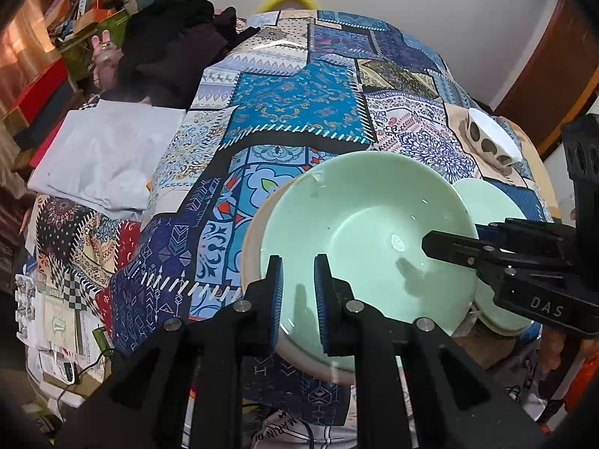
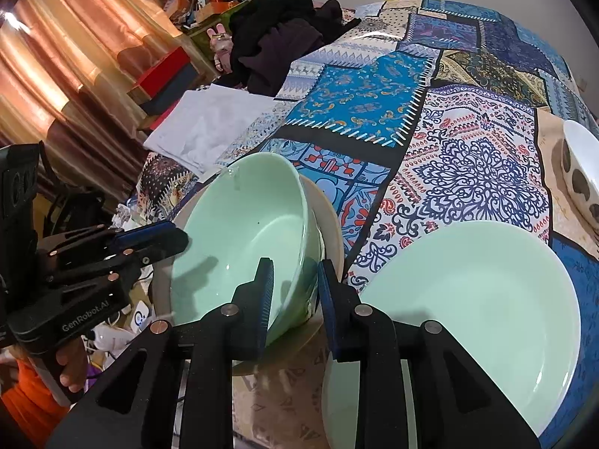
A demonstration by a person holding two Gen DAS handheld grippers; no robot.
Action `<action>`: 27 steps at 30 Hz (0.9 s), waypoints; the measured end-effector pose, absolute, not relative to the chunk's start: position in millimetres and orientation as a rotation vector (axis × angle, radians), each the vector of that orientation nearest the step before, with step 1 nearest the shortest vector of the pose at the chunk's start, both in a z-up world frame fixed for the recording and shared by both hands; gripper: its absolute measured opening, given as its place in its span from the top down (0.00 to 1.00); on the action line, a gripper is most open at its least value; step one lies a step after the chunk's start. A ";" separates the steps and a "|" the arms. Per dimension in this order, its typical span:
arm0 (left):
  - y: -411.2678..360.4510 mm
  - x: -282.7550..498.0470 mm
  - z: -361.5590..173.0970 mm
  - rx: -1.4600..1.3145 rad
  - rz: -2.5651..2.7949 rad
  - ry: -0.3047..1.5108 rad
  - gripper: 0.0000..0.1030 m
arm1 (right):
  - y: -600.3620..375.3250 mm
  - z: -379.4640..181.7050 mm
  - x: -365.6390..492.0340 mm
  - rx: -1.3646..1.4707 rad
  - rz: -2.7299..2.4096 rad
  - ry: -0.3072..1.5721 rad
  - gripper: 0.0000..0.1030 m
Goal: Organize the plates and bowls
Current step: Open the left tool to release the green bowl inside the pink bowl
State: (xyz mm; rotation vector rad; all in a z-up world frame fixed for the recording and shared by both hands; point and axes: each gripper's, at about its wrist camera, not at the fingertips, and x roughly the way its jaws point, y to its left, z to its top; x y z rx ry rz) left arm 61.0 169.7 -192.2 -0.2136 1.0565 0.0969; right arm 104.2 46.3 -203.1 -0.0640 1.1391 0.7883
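A pale green bowl (image 1: 367, 224) (image 2: 243, 232) rests tilted in a beige dish (image 1: 251, 258) (image 2: 329, 224) on the patchwork tablecloth. My left gripper (image 1: 299, 295) (image 2: 176, 237) is shut on the bowl's near rim in the left wrist view. My right gripper (image 2: 295, 295) (image 1: 426, 243) straddles the opposite rim, one finger inside and one outside; a small gap shows beside the inner pad, so it is open. A green plate (image 2: 468, 318) (image 1: 486, 202) lies just right of the bowl. A white bowl with brown spots (image 2: 580, 176) (image 1: 490, 142) stands further right.
A folded grey cloth (image 1: 108, 149) (image 2: 202, 127) lies at the table's left edge, and behind it is a pile of black clothes (image 1: 168, 48) (image 2: 277, 33). Papers and cables (image 1: 63, 336) clutter the near left, below the table's edge. The patchwork tablecloth (image 1: 299, 104) stretches behind the bowl.
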 end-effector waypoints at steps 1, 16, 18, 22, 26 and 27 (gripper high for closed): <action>169.8 61.2 -192.3 -0.216 0.097 1.056 0.85 | 45.9 -203.4 104.6 -0.065 0.790 1.140 0.79; 175.2 60.7 -188.7 -0.226 0.126 1.050 0.84 | 28.1 -183.2 107.2 -0.098 0.768 1.079 0.78; 170.4 63.0 -182.9 -0.213 0.117 1.044 0.84 | 23.7 -181.7 107.7 -0.113 0.757 1.066 0.78; 158.4 69.7 -164.4 -0.196 0.099 1.010 0.79 | 7.1 -171.9 110.6 -0.126 0.718 1.026 0.78; 140.1 79.9 -138.8 -0.164 0.095 0.938 0.51 | -20.5 -155.6 118.4 -0.121 0.668 0.976 0.75; 135.2 82.0 -133.3 -0.153 0.092 0.922 0.48 | -31.1 -150.5 122.2 -0.111 0.651 0.963 0.73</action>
